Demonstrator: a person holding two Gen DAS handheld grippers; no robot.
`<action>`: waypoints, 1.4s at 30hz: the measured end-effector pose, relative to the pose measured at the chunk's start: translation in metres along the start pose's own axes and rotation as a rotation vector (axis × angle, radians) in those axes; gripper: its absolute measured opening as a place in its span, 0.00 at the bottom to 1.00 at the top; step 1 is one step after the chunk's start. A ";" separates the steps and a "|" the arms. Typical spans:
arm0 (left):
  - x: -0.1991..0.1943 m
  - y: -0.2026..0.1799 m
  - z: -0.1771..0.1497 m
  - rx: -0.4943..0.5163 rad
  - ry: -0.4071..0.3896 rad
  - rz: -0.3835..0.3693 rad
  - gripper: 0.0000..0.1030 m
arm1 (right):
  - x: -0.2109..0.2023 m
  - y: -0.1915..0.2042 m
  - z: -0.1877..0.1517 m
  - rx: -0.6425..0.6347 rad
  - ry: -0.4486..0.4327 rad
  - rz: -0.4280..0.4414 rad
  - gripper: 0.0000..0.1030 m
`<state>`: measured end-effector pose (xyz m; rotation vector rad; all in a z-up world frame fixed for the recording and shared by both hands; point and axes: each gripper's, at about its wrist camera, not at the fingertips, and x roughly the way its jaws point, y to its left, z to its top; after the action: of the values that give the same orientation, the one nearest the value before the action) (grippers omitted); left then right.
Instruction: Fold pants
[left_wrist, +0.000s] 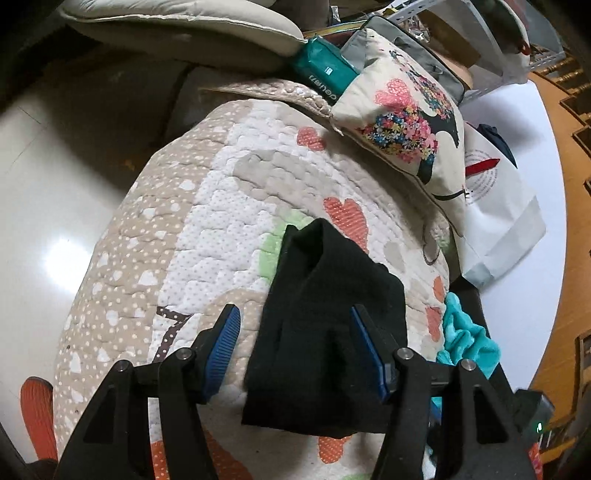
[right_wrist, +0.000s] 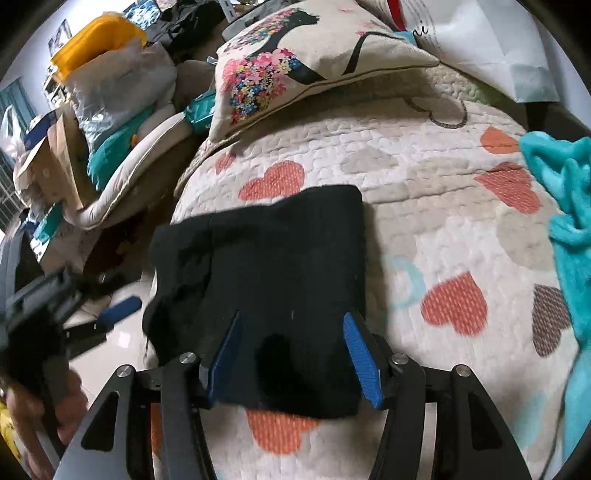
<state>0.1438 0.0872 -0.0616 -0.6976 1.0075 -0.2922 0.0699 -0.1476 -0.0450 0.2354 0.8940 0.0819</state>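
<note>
The black pants (left_wrist: 325, 314) lie folded into a small thick bundle on a quilted blanket with hearts (left_wrist: 221, 206). My left gripper (left_wrist: 294, 312) hovers over the bundle's near end with its jaws apart. Its right pad is over the cloth and its left pad stands clear of the bundle's left edge. In the right wrist view the same pants (right_wrist: 266, 258) lie flat under my right gripper (right_wrist: 292, 317), whose blue pads stand apart above the cloth without pinching it. At the left edge of that view the left gripper (right_wrist: 40, 295) shows blurred, with a hand (right_wrist: 70, 402) below it.
A floral cushion (left_wrist: 406, 122) leans at the blanket's far end beside a white paper bag (left_wrist: 495, 206). A teal cloth (right_wrist: 569, 221) lies on the blanket's right side. The glossy floor (left_wrist: 44, 206) drops off to the left. Cluttered bags and boxes (right_wrist: 110, 85) are piled behind.
</note>
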 end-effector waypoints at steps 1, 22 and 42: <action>0.001 -0.002 -0.001 0.016 -0.001 0.012 0.58 | -0.001 0.003 -0.003 -0.016 -0.002 -0.002 0.60; -0.043 -0.058 -0.052 0.426 -0.141 0.267 0.70 | -0.012 0.003 -0.009 -0.015 -0.112 -0.035 0.66; -0.037 -0.071 -0.075 0.516 -0.147 0.309 0.73 | -0.030 0.019 -0.046 -0.107 -0.107 -0.095 0.74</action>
<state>0.0670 0.0234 -0.0161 -0.0902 0.8363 -0.2130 0.0156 -0.1259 -0.0454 0.0966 0.7901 0.0285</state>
